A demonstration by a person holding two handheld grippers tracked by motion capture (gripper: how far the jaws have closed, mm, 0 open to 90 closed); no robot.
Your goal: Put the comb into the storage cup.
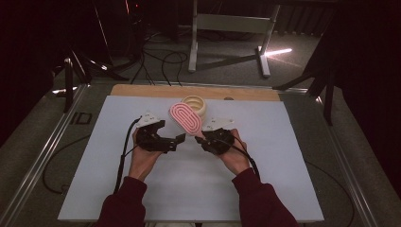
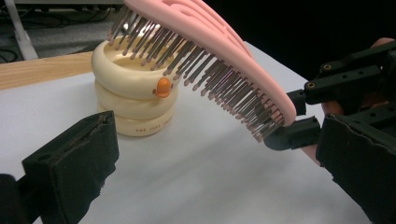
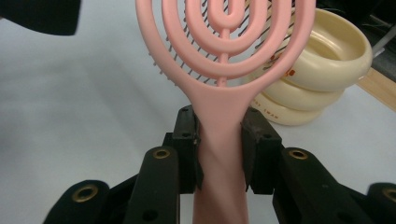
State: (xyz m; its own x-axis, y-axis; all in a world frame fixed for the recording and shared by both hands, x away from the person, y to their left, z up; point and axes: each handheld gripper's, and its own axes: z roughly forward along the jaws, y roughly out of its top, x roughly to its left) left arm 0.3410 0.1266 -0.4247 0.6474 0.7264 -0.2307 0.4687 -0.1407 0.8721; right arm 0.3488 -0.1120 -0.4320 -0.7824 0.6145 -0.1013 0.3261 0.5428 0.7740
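A pink hairbrush (image 1: 185, 118) with a looped open back is held by its handle (image 3: 222, 154) in my right gripper (image 3: 222, 140), whose jaws are shut on it. The brush head (image 2: 210, 46) tilts up over the table, bristles facing down toward a cream ringed holder (image 2: 130, 93) with a small orange knob. My right gripper (image 1: 201, 136) is in front of the holder (image 1: 195, 105). My left gripper (image 1: 178, 138) sits just left of the brush, its jaws open wide with nothing between them (image 2: 215, 163). My right gripper (image 2: 299, 116) shows beyond it, pinching the brush's end.
A white mat (image 1: 118, 179) covers the table, with a wooden strip (image 1: 142, 91) along its far edge. Metal rails (image 1: 42, 156) run down both sides. Cables and a stand's legs (image 1: 227, 52) lie on the floor beyond.
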